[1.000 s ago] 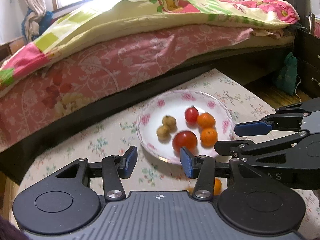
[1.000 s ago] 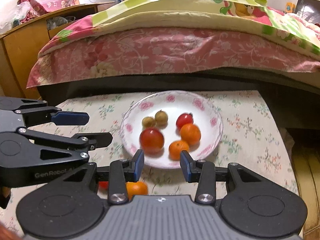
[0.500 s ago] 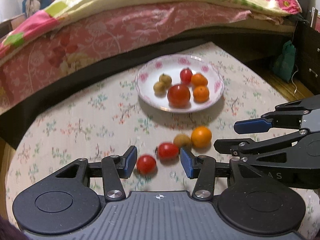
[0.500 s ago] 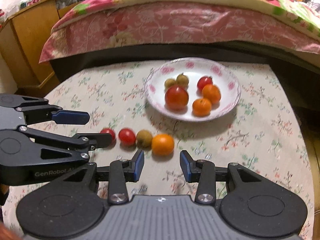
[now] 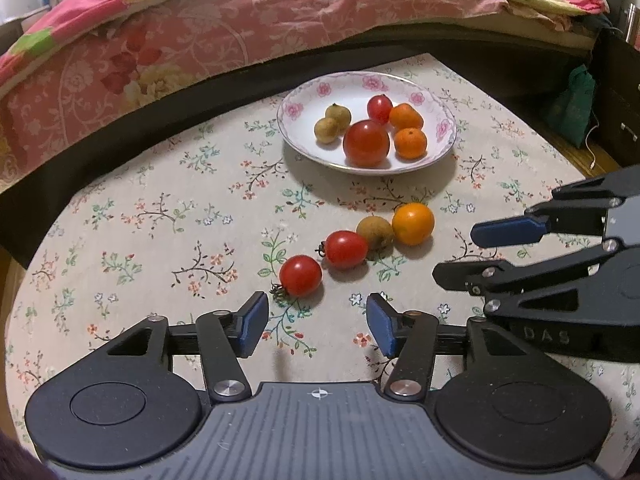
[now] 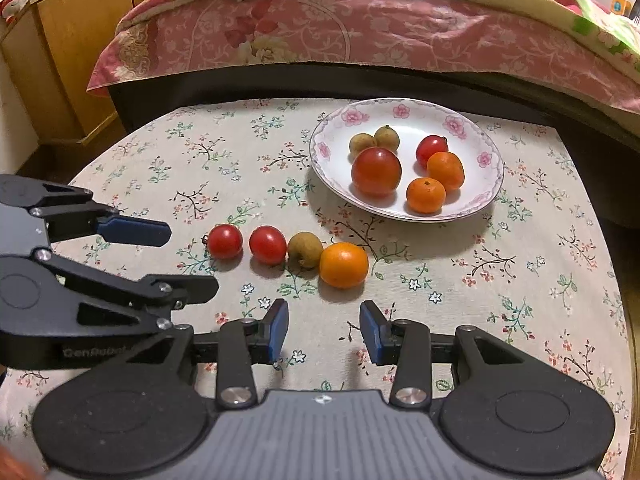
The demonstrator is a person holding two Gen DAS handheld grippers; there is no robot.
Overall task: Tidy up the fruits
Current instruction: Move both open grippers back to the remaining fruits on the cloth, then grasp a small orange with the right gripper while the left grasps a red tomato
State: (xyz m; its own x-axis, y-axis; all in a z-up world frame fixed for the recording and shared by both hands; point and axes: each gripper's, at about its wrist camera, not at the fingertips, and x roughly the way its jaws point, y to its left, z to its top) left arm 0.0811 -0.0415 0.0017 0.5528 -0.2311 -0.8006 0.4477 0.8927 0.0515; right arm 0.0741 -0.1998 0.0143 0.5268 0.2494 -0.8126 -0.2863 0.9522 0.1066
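Note:
A white flowered plate (image 5: pixel 444 148) (image 6: pixel 484 196) holds a big tomato (image 5: pixel 366 143), a cherry tomato, two small oranges and two brown longans. Nearer me, a row lies on the floral tablecloth: two cherry tomatoes (image 5: pixel 300 275) (image 5: pixel 345 249), a longan (image 5: pixel 374 232) and an orange (image 5: pixel 412 223) (image 6: pixel 343 265). My left gripper (image 5: pixel 314 330) is open and empty, just short of the nearest cherry tomato. My right gripper (image 6: pixel 323 330) is open and empty, just short of the orange. Each gripper also shows side-on in the other's view.
A bed (image 5: pixel 248 28) with a pink sheet and a bright quilt runs along the table's far side. A wooden cabinet (image 6: pixel 68 52) stands at the left in the right wrist view. A green bag (image 5: pixel 572 100) and dark drawers sit at the right.
Both grippers have pulled back and up from the plate. The row of four fruits on the cloth has come into full view, and both stay open.

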